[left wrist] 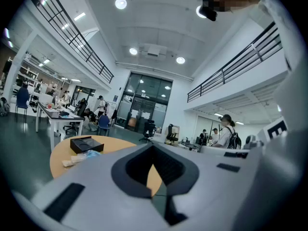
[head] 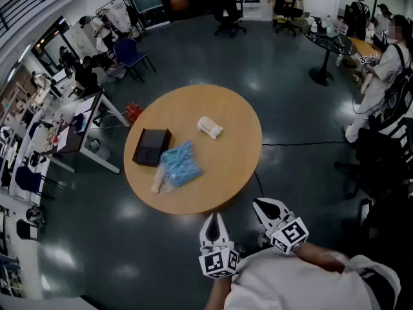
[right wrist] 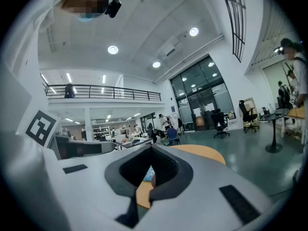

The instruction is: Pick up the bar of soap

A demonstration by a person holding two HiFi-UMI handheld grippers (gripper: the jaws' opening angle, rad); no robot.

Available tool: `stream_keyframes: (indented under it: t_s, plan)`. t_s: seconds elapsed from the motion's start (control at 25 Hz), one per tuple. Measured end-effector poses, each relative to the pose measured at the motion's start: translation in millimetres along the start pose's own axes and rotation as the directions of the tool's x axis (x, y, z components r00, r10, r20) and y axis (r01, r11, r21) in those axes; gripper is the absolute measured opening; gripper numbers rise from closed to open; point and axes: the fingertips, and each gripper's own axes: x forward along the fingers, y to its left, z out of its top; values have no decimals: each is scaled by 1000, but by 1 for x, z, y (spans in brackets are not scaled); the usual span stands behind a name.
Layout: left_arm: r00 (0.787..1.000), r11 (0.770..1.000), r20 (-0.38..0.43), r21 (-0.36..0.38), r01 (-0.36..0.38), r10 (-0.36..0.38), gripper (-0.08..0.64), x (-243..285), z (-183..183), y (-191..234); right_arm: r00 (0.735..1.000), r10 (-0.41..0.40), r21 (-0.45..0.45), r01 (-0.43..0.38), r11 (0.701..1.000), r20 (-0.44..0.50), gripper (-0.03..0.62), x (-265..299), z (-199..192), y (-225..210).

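Left gripper (head: 213, 219) and right gripper (head: 261, 205) hang short of the round table (head: 237, 166), jaws together, empty. The white soap bar (head: 210, 127) lies well ahead of both. Reaching in with the jaws unopened would likely knock it aside.

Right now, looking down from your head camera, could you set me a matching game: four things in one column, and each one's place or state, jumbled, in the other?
Things:
1. black box
2. blue packet
3. bar of soap
4. right gripper

Places or states:
A. jaws shut, held in the air short of the table's near edge
B. pale, lying alone on the table's far right part
C. on the table's left side
D. beside the box, nearer the person

Pairs: 1-C, 2-D, 3-B, 4-A.
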Motion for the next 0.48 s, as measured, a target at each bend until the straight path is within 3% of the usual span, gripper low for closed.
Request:
stream_keyframes:
  t_s: [0.48]
  plan:
    - [1000,1000,0,-4,-16,16,5,4,-3,-9,1000,2,8,-1,1000,-15,14,-4,-1,-11]
